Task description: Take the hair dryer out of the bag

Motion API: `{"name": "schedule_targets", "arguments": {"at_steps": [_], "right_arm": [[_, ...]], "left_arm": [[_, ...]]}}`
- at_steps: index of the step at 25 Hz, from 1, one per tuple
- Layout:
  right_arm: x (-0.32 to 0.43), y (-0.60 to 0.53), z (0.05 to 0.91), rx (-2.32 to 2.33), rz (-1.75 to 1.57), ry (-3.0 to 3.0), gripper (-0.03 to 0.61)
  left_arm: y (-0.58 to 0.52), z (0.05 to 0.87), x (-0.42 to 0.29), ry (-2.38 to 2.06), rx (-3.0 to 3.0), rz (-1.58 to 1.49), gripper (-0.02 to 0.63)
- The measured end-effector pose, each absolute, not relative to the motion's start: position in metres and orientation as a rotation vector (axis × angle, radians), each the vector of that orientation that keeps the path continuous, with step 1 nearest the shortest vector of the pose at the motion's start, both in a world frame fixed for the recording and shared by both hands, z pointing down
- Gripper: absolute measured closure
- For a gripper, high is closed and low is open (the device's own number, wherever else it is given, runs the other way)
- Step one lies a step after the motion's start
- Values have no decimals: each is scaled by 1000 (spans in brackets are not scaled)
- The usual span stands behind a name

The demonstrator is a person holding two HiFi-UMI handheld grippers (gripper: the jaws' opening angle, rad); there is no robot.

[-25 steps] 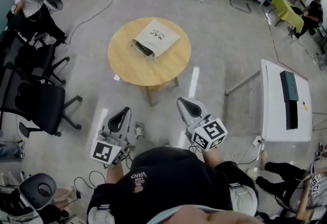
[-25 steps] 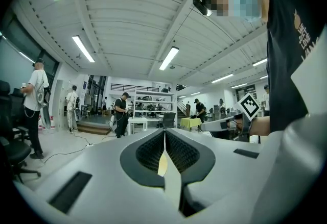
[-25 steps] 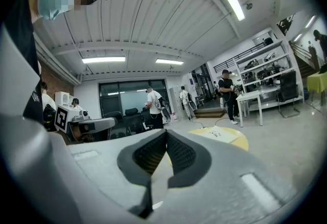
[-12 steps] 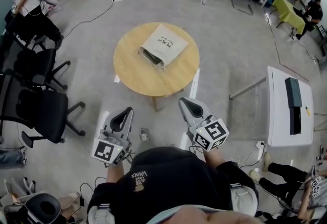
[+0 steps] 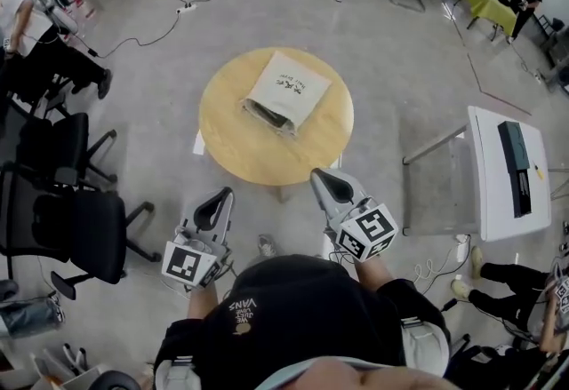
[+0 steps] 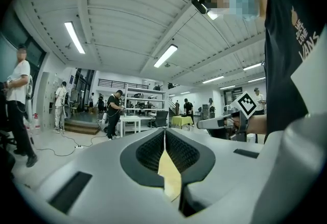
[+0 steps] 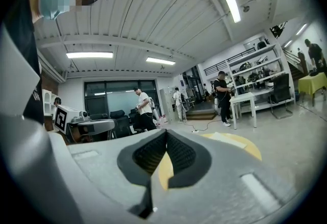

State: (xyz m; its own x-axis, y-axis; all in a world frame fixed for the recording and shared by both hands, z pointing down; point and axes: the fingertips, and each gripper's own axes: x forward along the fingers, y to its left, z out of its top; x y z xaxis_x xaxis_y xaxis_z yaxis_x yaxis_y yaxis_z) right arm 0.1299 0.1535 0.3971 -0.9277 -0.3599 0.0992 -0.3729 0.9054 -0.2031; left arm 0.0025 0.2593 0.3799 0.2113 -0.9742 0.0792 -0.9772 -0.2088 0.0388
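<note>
My left tongs (image 5: 214,202) and right tongs (image 5: 322,180) are both closed and empty, side by side, just short of the round table (image 5: 222,144). The bag (image 5: 286,91) lies flat on that table, its dark mouth facing me.

Matt cloth bag (image 5: 284,91) on smooth wooden table (image 5: 238,140).

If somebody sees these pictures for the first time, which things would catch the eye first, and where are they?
First, the round wooden table mid-floor, with a cream cloth bag lying flat on it, its dark mouth toward the person. Then, nearer the person, the left gripper and right gripper, jaws shut and empty, pointing at the table but short of it.
</note>
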Motion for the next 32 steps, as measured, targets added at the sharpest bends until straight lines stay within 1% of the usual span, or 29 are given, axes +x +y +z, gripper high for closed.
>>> {"name": "schedule_targets", "arguments": {"at_steps": [6,14,25,32], "right_arm": [[98,150,400,672,348,-2993,580],[72,150,402,772,357,-2966,580],[67,104,406,788,363,-2967,580],[58,60,407,743,377,-2974,580]], "left_arm": [[248,384,-40,-1863,2420,61,595],[238,395,-77,-1788,2507,73,595],[195,406,-86,-1786,2501,57,595],[155,411,-88,-1802,2502,131,595]]}}
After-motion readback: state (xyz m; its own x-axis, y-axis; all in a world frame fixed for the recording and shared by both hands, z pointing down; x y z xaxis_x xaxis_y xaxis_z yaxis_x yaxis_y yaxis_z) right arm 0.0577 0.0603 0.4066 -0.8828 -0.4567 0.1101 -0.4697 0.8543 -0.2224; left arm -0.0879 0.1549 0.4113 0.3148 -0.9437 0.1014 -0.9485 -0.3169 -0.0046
